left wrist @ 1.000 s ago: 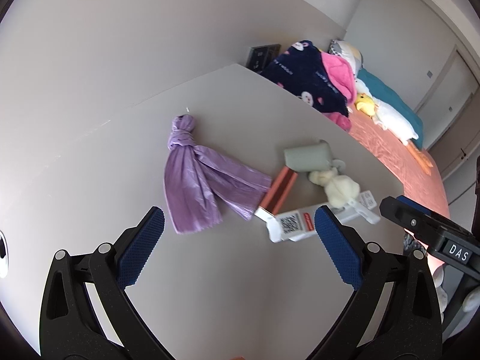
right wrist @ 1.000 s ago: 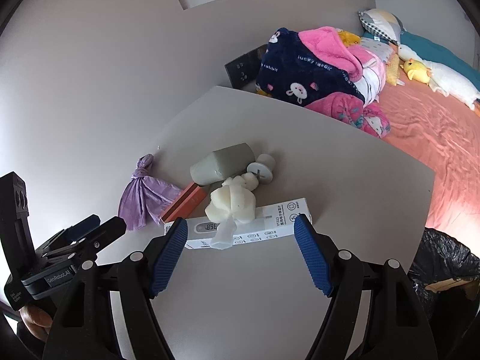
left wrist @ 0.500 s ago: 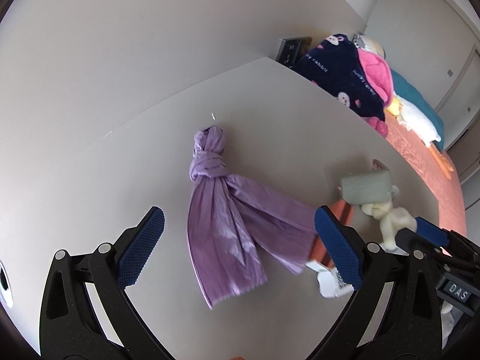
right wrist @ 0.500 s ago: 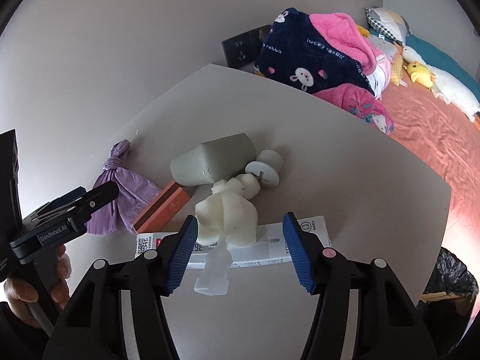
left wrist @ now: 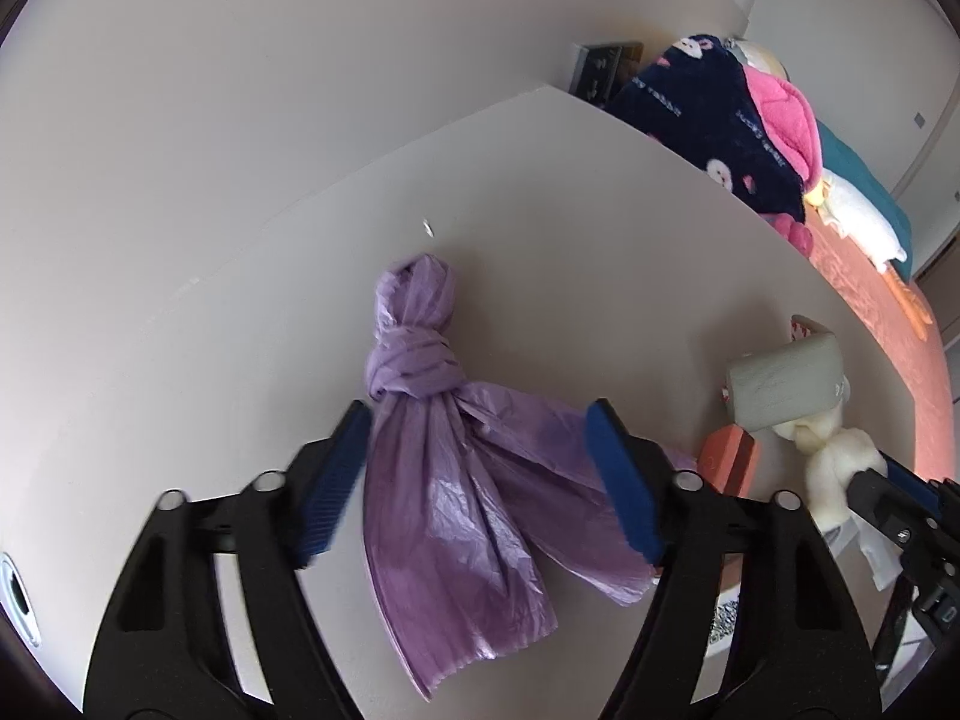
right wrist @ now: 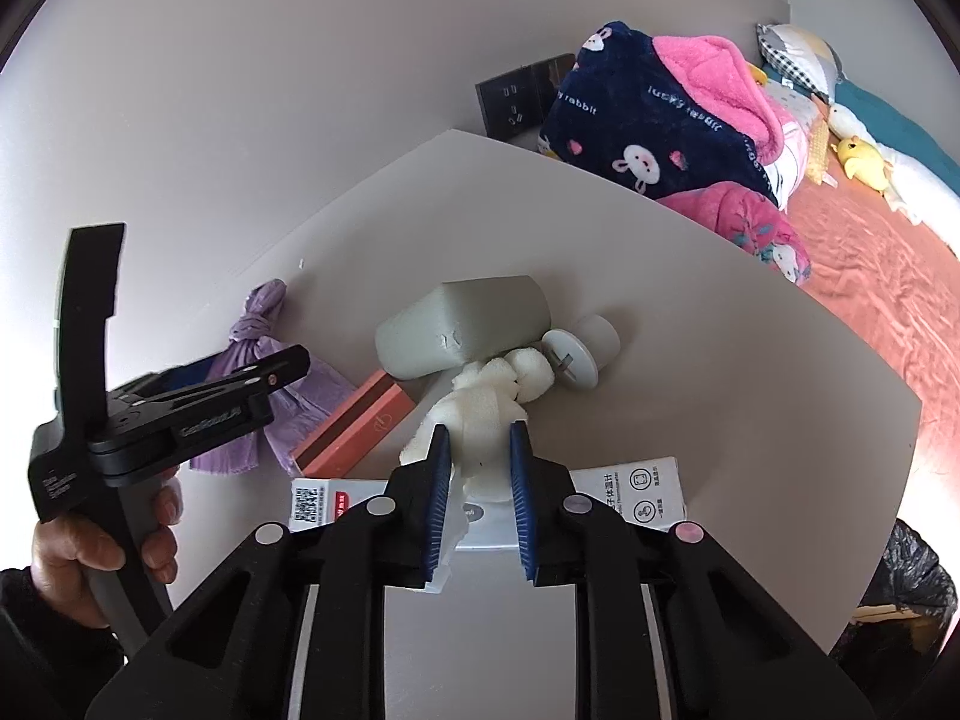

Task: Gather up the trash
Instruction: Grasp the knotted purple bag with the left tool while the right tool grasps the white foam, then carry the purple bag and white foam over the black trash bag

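Between the closing left gripper [left wrist: 477, 483] jaws lies a knotted purple bag [left wrist: 456, 480], not yet pinched. Right gripper [right wrist: 477, 501] has just closed on white foam [right wrist: 480, 420]. Nothing is collected yet; boxes [right wrist: 354, 426] remain beside it.

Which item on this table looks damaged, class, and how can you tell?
The grey foam block lying on its side beside the white foam wad has a small torn nick in its face. Nothing has spilled on the table.
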